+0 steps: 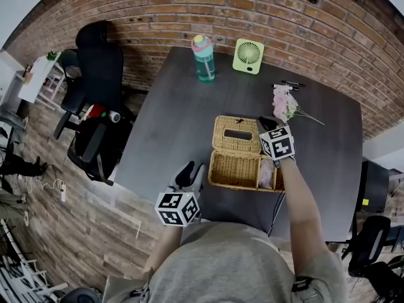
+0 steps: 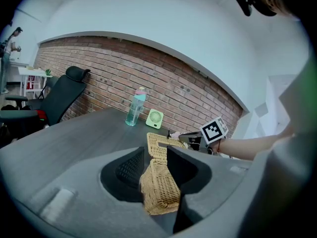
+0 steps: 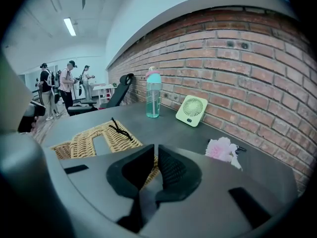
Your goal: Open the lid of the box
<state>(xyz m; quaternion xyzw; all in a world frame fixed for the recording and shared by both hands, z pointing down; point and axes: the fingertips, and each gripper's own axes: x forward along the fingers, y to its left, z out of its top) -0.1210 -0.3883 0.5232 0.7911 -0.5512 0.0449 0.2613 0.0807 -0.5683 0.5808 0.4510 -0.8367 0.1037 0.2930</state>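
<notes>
A wicker box (image 1: 237, 169) stands on the dark table (image 1: 177, 118), and its slotted lid (image 1: 222, 137) lies folded back behind it. My right gripper (image 1: 264, 124) sits at the lid's right edge. In the right gripper view its jaws (image 3: 155, 150) are nearly together, with the edge of the wicker lid (image 3: 84, 143) pinched between them. My left gripper (image 1: 192, 170) is at the box's left end. In the left gripper view the box (image 2: 158, 192) fills the gap between its wide-set jaws (image 2: 156, 151), which press on both sides of it. Something pale lies inside the box at its right end.
A teal bottle (image 1: 203, 59) and a green fan (image 1: 248, 55) stand at the table's far edge. A pink flower (image 1: 284, 103) lies just right of the lid. Black office chairs (image 1: 95, 68) stand left of the table, before a brick wall. People stand far off (image 3: 49, 83).
</notes>
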